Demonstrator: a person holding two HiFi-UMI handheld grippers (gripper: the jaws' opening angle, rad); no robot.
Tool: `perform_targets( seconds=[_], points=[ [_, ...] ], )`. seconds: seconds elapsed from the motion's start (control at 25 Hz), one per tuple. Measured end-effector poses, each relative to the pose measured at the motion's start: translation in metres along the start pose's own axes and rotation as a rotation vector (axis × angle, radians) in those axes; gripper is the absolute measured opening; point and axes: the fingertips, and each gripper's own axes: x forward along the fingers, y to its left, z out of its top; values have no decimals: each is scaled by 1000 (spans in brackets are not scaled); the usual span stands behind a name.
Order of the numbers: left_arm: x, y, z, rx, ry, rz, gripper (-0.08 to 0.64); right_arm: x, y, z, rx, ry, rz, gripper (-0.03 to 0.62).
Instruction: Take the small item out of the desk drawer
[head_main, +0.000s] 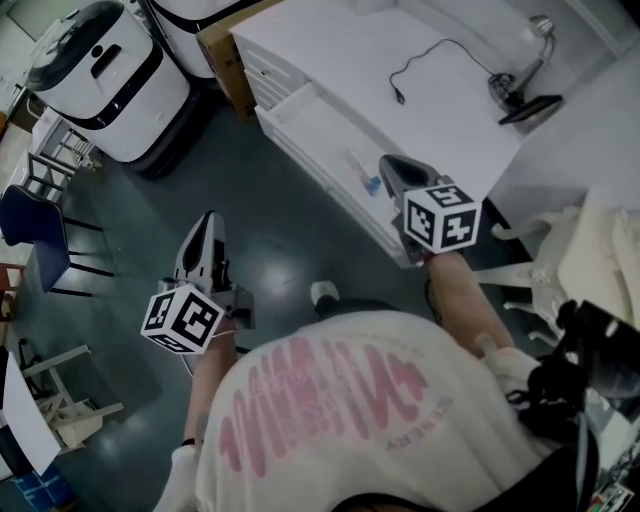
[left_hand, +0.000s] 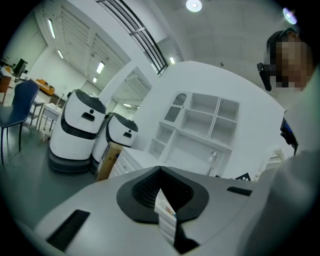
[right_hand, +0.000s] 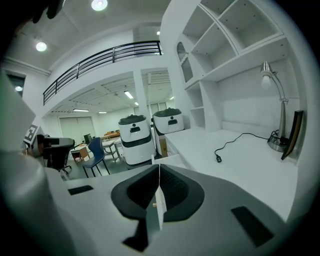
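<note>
1. Head view: the drawer (head_main: 300, 112) of the white desk (head_main: 400, 60) stands pulled open. The small item (head_main: 371, 184), bluish with a pale stem, lies flat on the drawer floor. The right gripper (head_main: 388, 165) has its nose just beside the item and above it. The left gripper (head_main: 207, 220) is well apart, out over the dark floor
2. Left gripper view: the left gripper (left_hand: 162, 200) has its jaws pressed together with nothing between them. Item not seen from here. Judgement: this hand has no part in the pick, so keep it clear of the drawer
3. Right gripper view: the right gripper (right_hand: 159, 192) has its jaws pressed together and pinches nothing. The desk top and a drawer corner (right_hand: 167, 160) lie ahead; the item is not in sight. Judgement: spread the jaws before lowering, tip the nose down until the item shows between the pads, straddle the thin stem crosswise, close softly, and mind the drawer wall
</note>
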Motion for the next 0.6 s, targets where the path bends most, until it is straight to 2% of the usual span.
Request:
perform_targets(
  seconds=[0.12,0.28,0.6],
  points=[
    [28,6,9,42,8,6,29,26,-17,5,30,2,5,18],
    [58,17,19,54,18,17,28,58,-37,7,53,14,6,18],
    [83,41,9,7,36,47,29,100,-59,-34,30,155,4,19]
  ],
)
